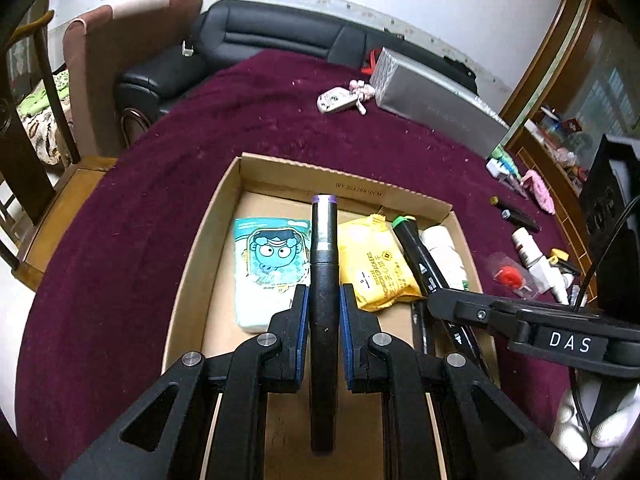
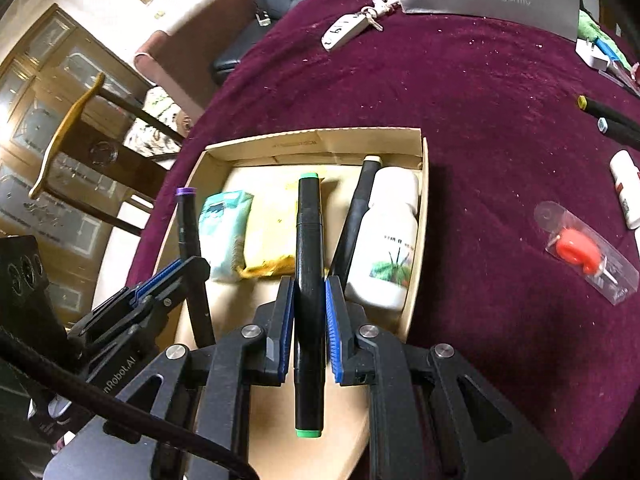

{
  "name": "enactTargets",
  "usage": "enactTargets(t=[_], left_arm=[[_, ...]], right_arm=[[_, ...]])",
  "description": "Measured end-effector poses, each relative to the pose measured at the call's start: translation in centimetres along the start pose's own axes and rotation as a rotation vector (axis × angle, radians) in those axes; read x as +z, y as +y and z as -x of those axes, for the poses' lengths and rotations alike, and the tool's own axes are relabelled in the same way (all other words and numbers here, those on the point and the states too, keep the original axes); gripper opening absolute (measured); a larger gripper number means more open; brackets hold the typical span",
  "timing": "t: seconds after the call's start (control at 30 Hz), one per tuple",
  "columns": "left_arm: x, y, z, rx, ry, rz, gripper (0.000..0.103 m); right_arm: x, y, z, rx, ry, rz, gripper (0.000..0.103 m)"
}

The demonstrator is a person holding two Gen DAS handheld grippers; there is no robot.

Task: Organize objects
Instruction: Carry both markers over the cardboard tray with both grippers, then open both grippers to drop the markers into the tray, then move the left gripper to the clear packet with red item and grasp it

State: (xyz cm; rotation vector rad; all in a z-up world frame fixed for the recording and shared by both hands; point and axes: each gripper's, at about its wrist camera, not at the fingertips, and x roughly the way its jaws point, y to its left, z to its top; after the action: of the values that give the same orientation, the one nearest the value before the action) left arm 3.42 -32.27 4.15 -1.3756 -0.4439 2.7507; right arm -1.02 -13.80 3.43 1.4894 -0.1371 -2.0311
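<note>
The purple-capped marker (image 1: 324, 264) is clamped between the jaws of the left gripper (image 1: 324, 304), its purple end pointing away over the open cardboard box (image 1: 340, 182), and the green-capped marker (image 2: 308, 280) is clamped in the same way by the right gripper (image 2: 309, 300), green caps showing at both ends, also above the box. Inside the box, a teal cartoon tissue pack (image 1: 272, 268) lies toward its left side, a yellow crackers packet (image 1: 376, 264) sits just beside that toward the middle, and a white bottle (image 2: 390, 236) lies along the box's right wall with a black marker with a pale cap (image 2: 358, 208) leaning against it. Both grippers are close together over the near half of the box, the right gripper's arm crossing the box's right near corner in the left wrist view. The box rests on a worktop covered with a maroon cloth (image 1: 240, 120). Beyond the box's far wall lie a white key fob (image 1: 338, 100) and a grey gift box (image 1: 436, 104). To the right of the box, apart from it, are a clear packet with a red item (image 2: 584, 252), two more dark markers (image 2: 608, 118) and a small white bottle (image 2: 626, 192). A white-gloved hand (image 1: 600, 428) shows at the near right of the box.
</note>
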Motion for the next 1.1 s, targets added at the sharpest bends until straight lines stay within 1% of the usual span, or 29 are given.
enactTargets(t=[0.1, 0.2, 0.33, 0.43, 0.47, 0.5, 0.53, 0.57, 0.6, 0.67, 0.73, 0.77, 0.8, 0.87, 0.97, 1.03, 1.1], left_arm=[[0.2, -0.1, -0.7, -0.018, 0.031, 0.006, 0.012], [0.3, -0.4, -0.9, 0.006, 0.025, -0.007, 0.012], [0.4, -0.1, -1.0, -0.013, 0.03, 0.02, 0.012], [0.5, 0.3, -0.6, -0.052, 0.019, 0.054, 0.014], [0.5, 0.5, -0.4, -0.059, 0.017, 0.064, 0.018], [0.5, 0.7, -0.2, -0.068, 0.016, 0.077, 0.025], [0.5, 0.9, 0.0, -0.081, 0.013, 0.093, 0.029], [0.4, 1.0, 0.2, -0.092, 0.01, 0.106, 0.036], [0.3, 1.4, 0.6, -0.11, 0.004, 0.126, 0.041], [0.3, 1.7, 1.2, -0.139, -0.003, 0.152, 0.044], [0.2, 2.1, 1.8, -0.156, -0.01, 0.18, 0.049], [0.1, 2.3, 2.1, -0.163, -0.014, 0.193, 0.052], [0.1, 2.5, 2.4, -0.172, -0.02, 0.204, 0.052], [0.0, 2.9, 3.0, -0.193, -0.029, 0.236, 0.053], [-0.1, 3.1, 3.9, -0.218, -0.041, 0.276, 0.053], [-0.3, 2.7, 4.6, -0.222, -0.052, 0.282, 0.055], [-0.4, 1.7, 5.2, -0.231, -0.058, 0.273, 0.061]], right_arm=[[0.5, -0.2, -0.7, -0.01, 0.01, -0.018, 0.013], [0.9, -0.2, -1.0, -0.01, 0.01, -0.028, 0.013], [1.4, -0.1, -1.4, -0.016, 0.013, -0.03, 0.013], [1.6, 0.0, -1.5, -0.018, 0.011, -0.027, 0.013], [1.7, 0.0, -1.5, -0.019, 0.009, -0.024, 0.013], [1.7, 0.1, -1.6, -0.019, 0.007, -0.021, 0.013], [1.7, 0.1, -1.7, -0.018, 0.006, -0.022, 0.013], [1.7, 0.1, -1.7, -0.015, 0.004, -0.024, 0.013], [1.8, 0.1, -1.8, -0.015, 0.001, -0.028, 0.014], [1.6, 0.1, -1.6, -0.019, -0.008, -0.03, 0.015], [1.4, 0.2, -1.5, -0.02, -0.01, -0.024, 0.019], [1.3, 0.2, -1.3, -0.017, -0.013, -0.024, 0.025], [1.2, 0.2, -1.1, -0.01, -0.018, -0.025, 0.033], [1.2, 0.2, -0.5, 0.006, -0.029, -0.028, 0.039], [1.0, -0.1, 0.6, 0.044, -0.044, -0.032, 0.04], [0.6, -0.2, 1.6, 0.065, -0.058, -0.028, 0.04], [0.3, -0.4, 3.1, 0.076, -0.085, -0.017, 0.04]])
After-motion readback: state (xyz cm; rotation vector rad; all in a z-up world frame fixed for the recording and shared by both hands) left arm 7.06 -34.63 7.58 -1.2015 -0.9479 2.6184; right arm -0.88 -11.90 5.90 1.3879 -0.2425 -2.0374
